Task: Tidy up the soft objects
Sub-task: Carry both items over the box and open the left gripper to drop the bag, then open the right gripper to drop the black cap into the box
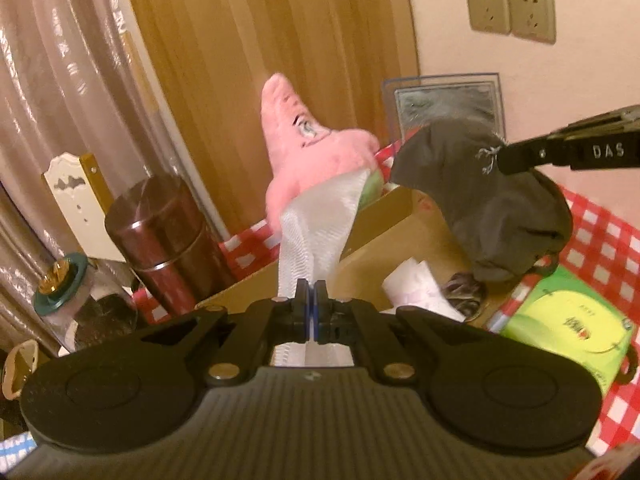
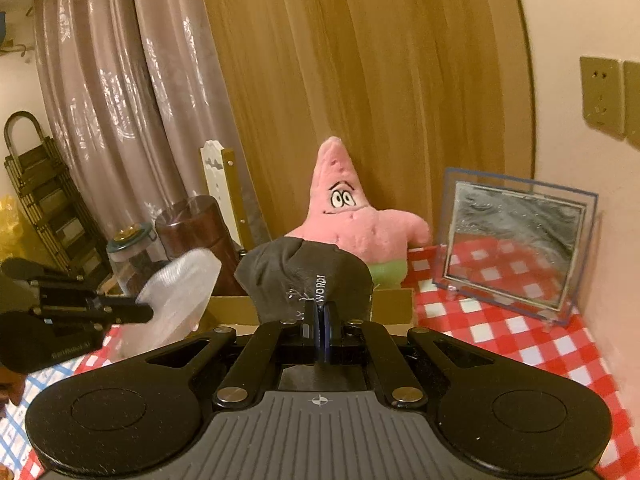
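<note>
My left gripper is shut on a white mesh cloth and holds it up over the near wall of a cardboard box; both show in the right wrist view, gripper and cloth. My right gripper is shut on a dark grey cap with embroidered lettering, held above the box. In the left wrist view the cap hangs from the right gripper. A pink starfish plush sits upright behind the box, also in the left wrist view.
The table has a red checked cloth. A clear picture frame stands at the back right. A dark red canister and a lidded glass jar stand left. A green tissue pack lies right. White paper lies inside the box.
</note>
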`<state>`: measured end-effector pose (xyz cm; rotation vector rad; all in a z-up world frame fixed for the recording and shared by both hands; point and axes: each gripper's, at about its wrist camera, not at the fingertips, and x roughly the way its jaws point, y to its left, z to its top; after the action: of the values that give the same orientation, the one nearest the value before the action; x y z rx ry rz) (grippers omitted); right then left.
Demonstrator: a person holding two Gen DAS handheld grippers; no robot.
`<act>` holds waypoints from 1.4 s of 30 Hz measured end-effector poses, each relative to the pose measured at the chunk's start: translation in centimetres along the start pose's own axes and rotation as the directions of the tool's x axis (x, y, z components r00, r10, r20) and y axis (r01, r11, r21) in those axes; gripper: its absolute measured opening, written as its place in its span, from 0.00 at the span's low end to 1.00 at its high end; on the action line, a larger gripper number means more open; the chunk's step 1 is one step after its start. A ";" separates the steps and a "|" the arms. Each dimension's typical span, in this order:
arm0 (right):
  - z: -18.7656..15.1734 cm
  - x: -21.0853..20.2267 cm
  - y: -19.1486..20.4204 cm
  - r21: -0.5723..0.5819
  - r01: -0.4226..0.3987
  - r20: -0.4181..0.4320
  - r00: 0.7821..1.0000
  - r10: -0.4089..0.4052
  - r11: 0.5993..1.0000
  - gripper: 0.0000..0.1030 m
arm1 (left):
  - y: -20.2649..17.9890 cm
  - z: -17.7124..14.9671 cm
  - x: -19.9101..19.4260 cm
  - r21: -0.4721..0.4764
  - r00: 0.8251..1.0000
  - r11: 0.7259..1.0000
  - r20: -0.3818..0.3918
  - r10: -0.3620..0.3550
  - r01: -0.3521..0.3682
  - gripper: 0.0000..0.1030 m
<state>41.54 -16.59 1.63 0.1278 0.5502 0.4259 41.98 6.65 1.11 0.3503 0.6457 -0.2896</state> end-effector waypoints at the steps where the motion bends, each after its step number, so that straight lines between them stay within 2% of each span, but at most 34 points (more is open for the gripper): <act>1: 0.0 0.4 0.0 0.002 -0.004 0.001 1.000 0.004 1.000 0.02 | 0.1 -0.3 0.4 -0.002 1.000 1.000 -0.005 0.004 -0.004 0.02; 4: 0.0 1.5 -0.2 0.015 -0.005 0.005 1.000 0.005 1.000 0.02 | 0.4 -1.1 1.6 -0.016 0.999 1.000 -0.027 0.025 -0.025 0.08; 5: -0.1 2.0 -0.3 0.023 -0.003 0.002 1.000 0.003 1.000 0.02 | 0.6 -1.3 1.9 -0.029 0.999 0.999 -0.032 0.030 -0.031 0.18; 7: -0.2 2.9 -0.5 0.030 0.008 -0.007 1.000 -0.008 1.000 0.02 | 0.9 -1.7 2.1 -0.055 0.999 0.998 -0.029 0.031 -0.032 0.24; 14: -1.0 4.4 -0.7 0.032 0.024 -0.023 0.999 -0.023 0.999 0.02 | 1.5 -2.6 1.7 -0.077 0.999 0.997 -0.025 0.024 -0.026 0.24; 23: 0.2 5.1 -0.9 0.062 -0.001 -0.015 1.000 0.002 0.998 0.03 | 1.8 -3.3 0.8 -0.110 1.000 0.994 -0.020 0.015 -0.017 0.24; 25: 0.5 4.9 -1.0 0.065 0.001 -0.013 1.000 0.000 0.998 0.11 | 1.7 -3.4 0.5 -0.116 1.000 0.993 -0.018 0.013 -0.015 0.24; 27: 0.7 4.2 -1.1 0.061 0.005 -0.002 1.000 -0.005 0.998 0.35 | 1.6 -3.5 0.0 -0.119 1.000 0.993 -0.013 0.010 -0.011 0.24; 29: 0.8 3.4 -1.4 0.066 0.008 0.011 1.000 -0.009 0.998 0.44 | 1.5 -3.6 -0.4 -0.119 1.000 0.993 -0.011 0.011 -0.012 0.24; 39: 0.1 -2.3 -1.7 0.045 0.016 0.014 1.000 -0.016 0.999 0.48 | -0.5 -3.7 -4.7 -0.184 1.000 0.983 0.016 0.007 -0.004 0.26; 42: -0.9 -4.5 -1.0 0.055 0.021 0.002 1.000 -0.021 0.998 0.49 | -1.6 -3.9 -6.5 -0.208 1.000 0.978 0.027 0.009 -0.003 0.31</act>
<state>37.96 -19.39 2.79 0.1752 0.5605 0.3902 34.37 7.80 1.96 0.1475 0.6408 -0.2188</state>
